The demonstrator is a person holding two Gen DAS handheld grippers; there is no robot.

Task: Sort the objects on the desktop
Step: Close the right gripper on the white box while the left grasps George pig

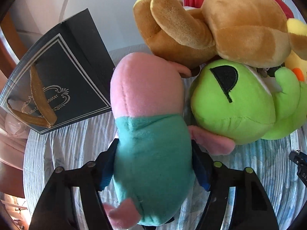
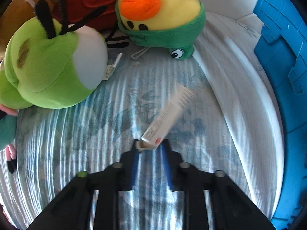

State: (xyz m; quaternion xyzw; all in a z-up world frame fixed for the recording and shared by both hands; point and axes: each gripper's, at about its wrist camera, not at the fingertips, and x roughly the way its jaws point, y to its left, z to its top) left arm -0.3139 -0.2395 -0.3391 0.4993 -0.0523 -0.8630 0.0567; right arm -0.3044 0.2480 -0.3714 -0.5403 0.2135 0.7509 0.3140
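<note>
Plush pig [image 1: 151, 143], soft and light, lies on the striped surface [image 1: 73, 145]; left tongs [image 1: 153, 164] squeeze its teal middle, a sound hold. Right tongs [image 2: 149, 147] pinch the small tube [image 2: 165, 120] by its cap end.

- A pale cloth [image 2: 76, 134] with a faint blue floral print and fine ribbing covers the counter.
- A white wall [image 1: 115, 5] stands behind.
- Brown wooden furniture [image 1: 7, 44] shows at the left edge.
- Daylight streaks the cloth.
</note>
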